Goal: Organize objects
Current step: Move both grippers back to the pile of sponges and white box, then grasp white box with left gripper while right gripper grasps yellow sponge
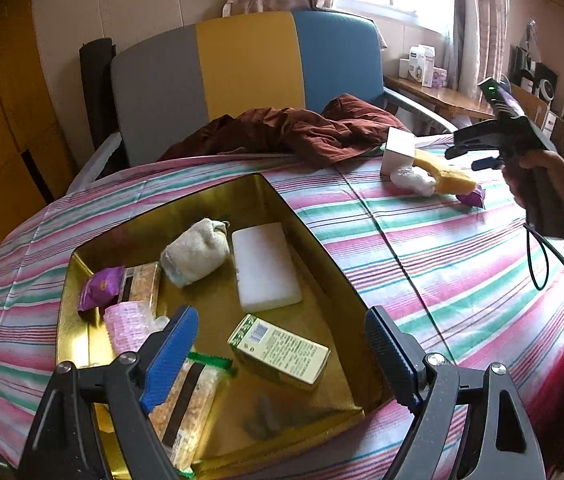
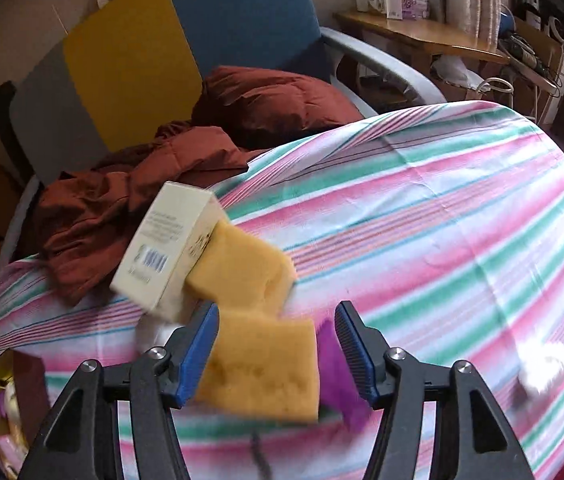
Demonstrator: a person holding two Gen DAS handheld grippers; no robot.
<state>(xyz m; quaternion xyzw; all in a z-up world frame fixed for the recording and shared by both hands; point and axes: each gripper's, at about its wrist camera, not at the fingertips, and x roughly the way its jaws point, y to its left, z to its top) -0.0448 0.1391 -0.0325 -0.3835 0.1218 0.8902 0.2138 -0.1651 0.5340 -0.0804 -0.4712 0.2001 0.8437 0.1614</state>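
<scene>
A gold tray lies on the striped cloth and holds a white block, a rolled beige cloth, a purple packet, snack packs and a green-and-cream box. My left gripper is open above the tray, around nothing. My right gripper is open, its fingers on either side of a yellow sponge. A second yellow sponge, a cream box and a purple packet lie beside it. The right gripper also shows in the left wrist view.
A crumpled rust-red garment lies at the table's far edge against a grey, yellow and blue chair. A white wad lies by the sponges. A wooden side table with boxes stands at the right.
</scene>
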